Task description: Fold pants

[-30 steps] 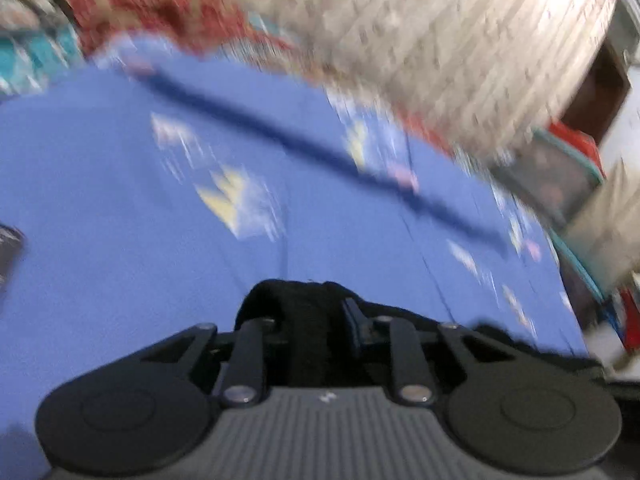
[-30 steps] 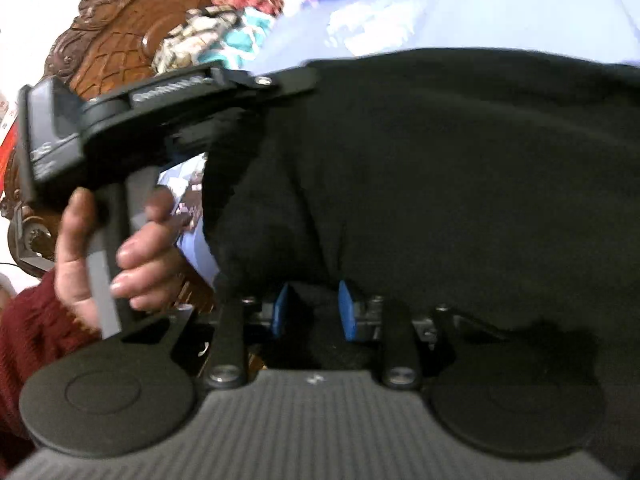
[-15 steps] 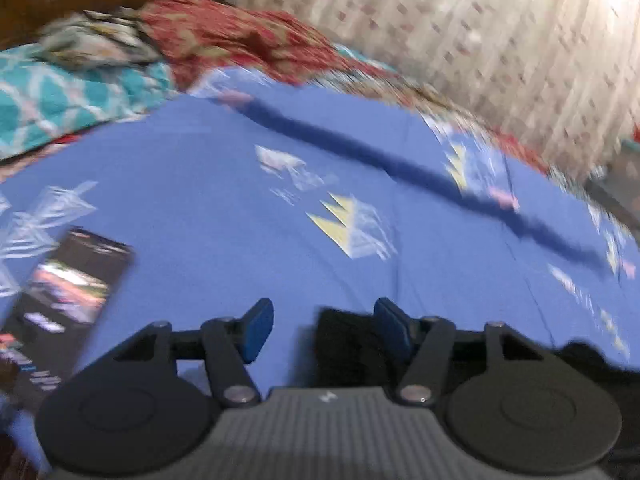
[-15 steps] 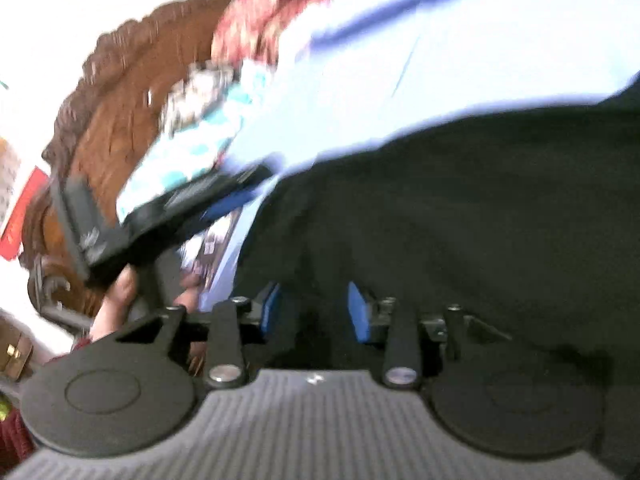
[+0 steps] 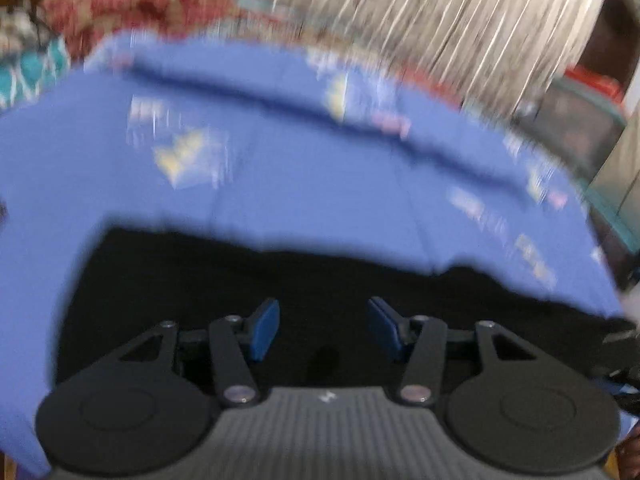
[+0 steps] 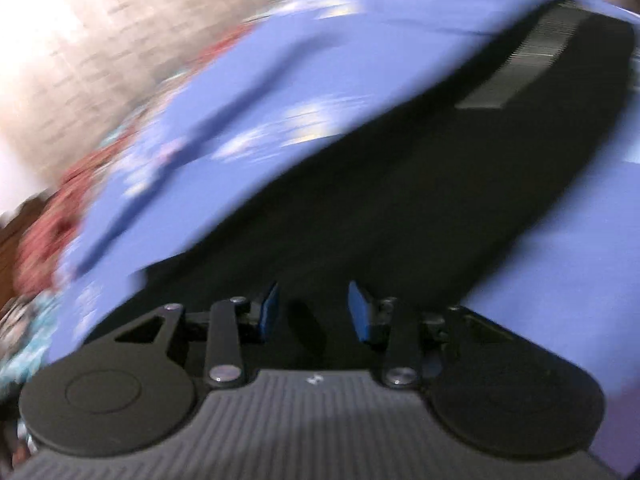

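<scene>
Black pants (image 5: 280,280) lie spread flat on a blue bed sheet (image 5: 280,184). My left gripper (image 5: 324,328) hovers over their near edge, open, its blue pads (image 5: 264,326) wide apart with nothing between them. In the right wrist view the pants (image 6: 400,200) run as a long dark band from lower left to upper right, ending at a ribbed waistband (image 6: 532,60). My right gripper (image 6: 314,312) is over the lower end of that band. Its jaws are closing, the pads (image 6: 360,314) still stand apart, and no fabric is pinched between them. Both views are motion-blurred.
A red patterned blanket (image 5: 132,4) and a teal patterned cloth (image 5: 28,72) lie at the far left of the bed. A pale curtain (image 5: 440,20) hangs behind it. Storage bins (image 5: 572,120) stand off the bed's right side.
The left gripper let go of the black fabric and opened wide. The right gripper released the pants and swung away; the other gripper and the hand have left its view.
</scene>
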The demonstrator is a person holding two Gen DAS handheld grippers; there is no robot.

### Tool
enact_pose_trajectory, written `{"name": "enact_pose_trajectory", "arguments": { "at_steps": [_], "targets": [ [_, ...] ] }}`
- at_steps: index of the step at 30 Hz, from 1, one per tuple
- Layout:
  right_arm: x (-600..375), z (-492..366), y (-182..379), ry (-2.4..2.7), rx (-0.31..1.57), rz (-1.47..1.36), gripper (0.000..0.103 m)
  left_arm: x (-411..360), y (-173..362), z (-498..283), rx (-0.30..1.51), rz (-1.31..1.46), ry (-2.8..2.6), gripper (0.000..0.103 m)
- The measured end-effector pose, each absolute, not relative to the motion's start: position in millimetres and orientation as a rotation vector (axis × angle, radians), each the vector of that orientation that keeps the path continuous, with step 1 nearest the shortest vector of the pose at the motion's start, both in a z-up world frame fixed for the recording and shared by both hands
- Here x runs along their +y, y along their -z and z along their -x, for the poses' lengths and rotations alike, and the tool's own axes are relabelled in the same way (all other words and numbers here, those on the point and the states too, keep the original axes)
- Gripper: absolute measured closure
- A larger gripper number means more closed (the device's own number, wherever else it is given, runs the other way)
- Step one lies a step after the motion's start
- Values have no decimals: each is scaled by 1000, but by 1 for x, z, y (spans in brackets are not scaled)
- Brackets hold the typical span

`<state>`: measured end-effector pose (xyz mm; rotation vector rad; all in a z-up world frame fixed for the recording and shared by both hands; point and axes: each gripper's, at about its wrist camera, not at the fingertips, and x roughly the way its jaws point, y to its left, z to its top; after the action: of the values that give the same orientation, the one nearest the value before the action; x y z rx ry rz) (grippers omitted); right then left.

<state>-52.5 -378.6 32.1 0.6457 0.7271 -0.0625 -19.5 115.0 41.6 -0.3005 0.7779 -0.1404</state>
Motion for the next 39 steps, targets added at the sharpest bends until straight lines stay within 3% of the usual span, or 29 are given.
{"name": "enact_pose_trajectory", "arguments": {
  "at_steps": [1,4,6,7,17,23,26,29,35,39],
  "targets": [
    [-396,59,-27,76,708,-725,92,111,-26,16,844,274,103,53],
    [-453,88,-32,127,564,-869,83,92,-16,26,829,99,77,55],
    [-486,107,-41,210,452,-879,50,85,-25,26,860,71,57,52],
    [-491,111,-44,256,405,-881,48,84,-31,26,871,95,57,52],
    [-590,97,1,283,368,-1028,50,25,-63,25,954,263,221,51],
    [-602,73,-14,233,385,-975,51,3,-64,22,1000,336,274,49],
    [-603,59,-15,224,438,-946,80,0,-62,22,1012,352,277,49],
    [-595,61,-31,188,413,-935,85,1,-62,26,1011,358,275,49],
    [-463,59,-97,-80,451,-338,85,9,-59,30,1011,379,252,49],
    [-358,61,-73,-231,570,56,85,19,-60,36,998,396,257,49]
  ]
}}
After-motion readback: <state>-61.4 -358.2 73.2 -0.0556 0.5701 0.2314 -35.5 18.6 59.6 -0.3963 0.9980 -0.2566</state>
